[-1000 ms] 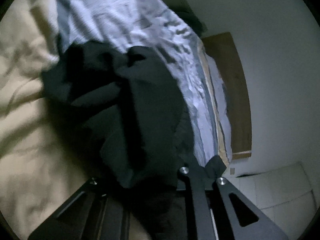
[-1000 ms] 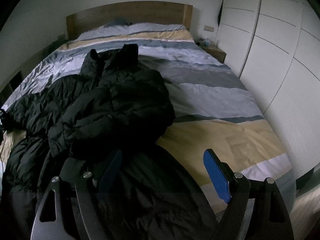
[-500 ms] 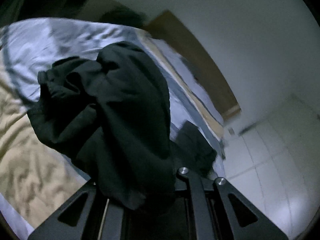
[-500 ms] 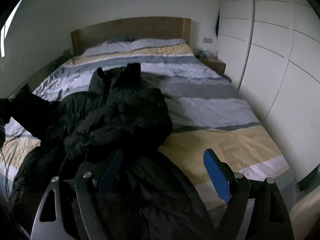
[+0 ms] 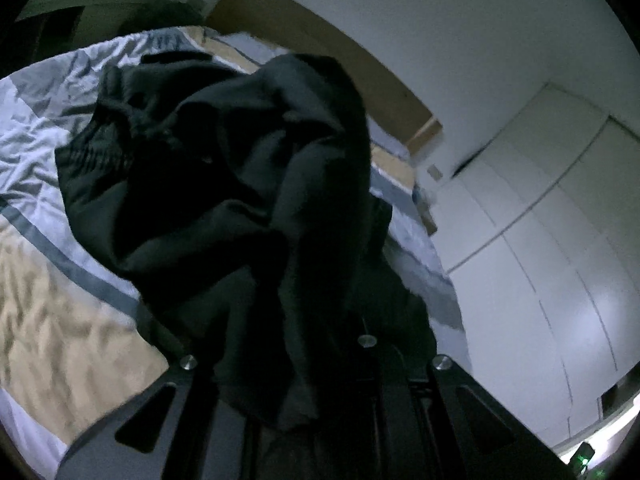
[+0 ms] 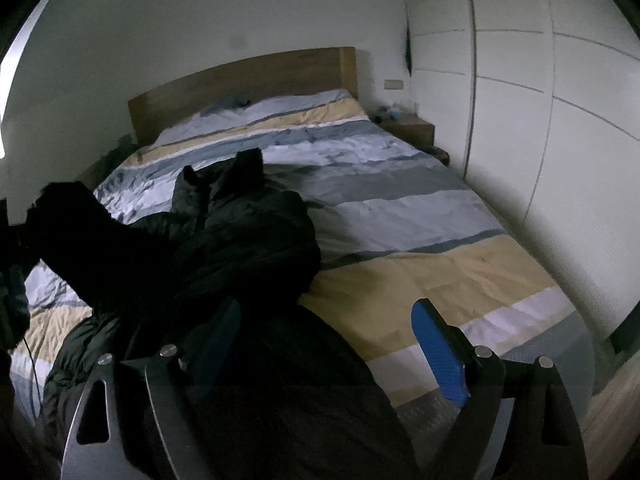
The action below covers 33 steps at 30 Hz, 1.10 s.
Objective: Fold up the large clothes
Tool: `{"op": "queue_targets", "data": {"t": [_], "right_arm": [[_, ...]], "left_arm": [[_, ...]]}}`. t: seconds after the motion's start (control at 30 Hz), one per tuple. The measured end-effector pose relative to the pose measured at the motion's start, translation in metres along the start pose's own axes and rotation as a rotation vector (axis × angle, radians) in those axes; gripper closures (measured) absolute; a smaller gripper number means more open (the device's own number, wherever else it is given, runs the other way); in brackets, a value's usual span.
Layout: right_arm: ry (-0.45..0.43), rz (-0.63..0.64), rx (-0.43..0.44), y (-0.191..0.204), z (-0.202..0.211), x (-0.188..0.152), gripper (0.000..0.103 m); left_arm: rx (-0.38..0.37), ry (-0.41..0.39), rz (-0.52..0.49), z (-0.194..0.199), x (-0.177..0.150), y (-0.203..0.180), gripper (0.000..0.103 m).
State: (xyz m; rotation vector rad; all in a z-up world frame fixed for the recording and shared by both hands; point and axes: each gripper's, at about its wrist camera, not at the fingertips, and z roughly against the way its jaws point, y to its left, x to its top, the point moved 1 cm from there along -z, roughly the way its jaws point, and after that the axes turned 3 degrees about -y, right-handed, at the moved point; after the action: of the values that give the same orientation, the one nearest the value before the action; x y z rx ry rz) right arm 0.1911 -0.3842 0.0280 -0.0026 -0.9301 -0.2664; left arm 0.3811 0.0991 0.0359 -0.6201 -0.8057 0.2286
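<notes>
- The left gripper point(image 5: 304, 364) is clamped shut on a bunch of the black jacket point(image 5: 224, 200); the cloth drapes over its jaws and hides the fingertips.
- In the left wrist view the held fold hangs lifted above the bed point(image 5: 60, 320), filling the middle of the picture, with striped bedding to its left and the headboard point(image 5: 320, 60) behind it.
- The right gripper point(image 6: 324, 344) stands wide, its jaws opening, with nothing pressed between its blue pads point(image 6: 438, 356).
- Black cloth lies under and between the right jaws, but the pads do not close on it.
- The jacket point(image 6: 240, 248) sprawls over the left and near part of the bed point(image 6: 420, 208), puffy and crumpled, its collar end pointing to the far side.
- At the far left of the right wrist view a sleeve point(image 6: 76, 236) rises off the bedding toward the left edge, where the left gripper's dark shape point(image 6: 12, 292) is only partly seen.
- The bedding is striped in grey, white and yellow; its right half is bare.
- The wooden headboard point(image 6: 248, 80) stands at the far end, a nightstand point(image 6: 408, 130) at its right.
- White wardrobe doors point(image 6: 540, 120) run along the right side.
</notes>
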Motion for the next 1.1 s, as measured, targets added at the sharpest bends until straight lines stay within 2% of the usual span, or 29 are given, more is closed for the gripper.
{"op": "queue_targets", "data": {"t": [0.3, 0.6, 0.7, 0.87, 0.97, 1.1], "right_arm": [[0.03, -0.077, -0.012, -0.031, -0.011, -0.013, 0.016], [0.061, -0.111, -0.008, -0.046, -0.022, -0.023, 0.015], [0.065, -0.107, -0.003, -0.045, -0.02, -0.025, 0.015], [0.052, -0.095, 0.011, -0.04, -0.011, -0.024, 0.015], [0.042, -0.09, 0.02, -0.035, -0.003, -0.023, 0.015], [0.031, -0.072, 0.042, -0.025, 0.007, -0.021, 0.014]], "left_arm": [[0.048, 0.106, -0.082, -0.042, -0.045, -0.031, 0.094], [0.122, 0.17, -0.178, -0.061, -0.088, -0.053, 0.093], [0.131, 0.19, -0.199, -0.059, -0.098, -0.061, 0.088], [0.108, 0.22, -0.213, -0.05, -0.105, -0.057, 0.068], [0.072, 0.25, -0.249, -0.035, -0.118, -0.068, 0.067], [0.036, 0.249, -0.263, -0.004, -0.125, -0.071, 0.067]]}}
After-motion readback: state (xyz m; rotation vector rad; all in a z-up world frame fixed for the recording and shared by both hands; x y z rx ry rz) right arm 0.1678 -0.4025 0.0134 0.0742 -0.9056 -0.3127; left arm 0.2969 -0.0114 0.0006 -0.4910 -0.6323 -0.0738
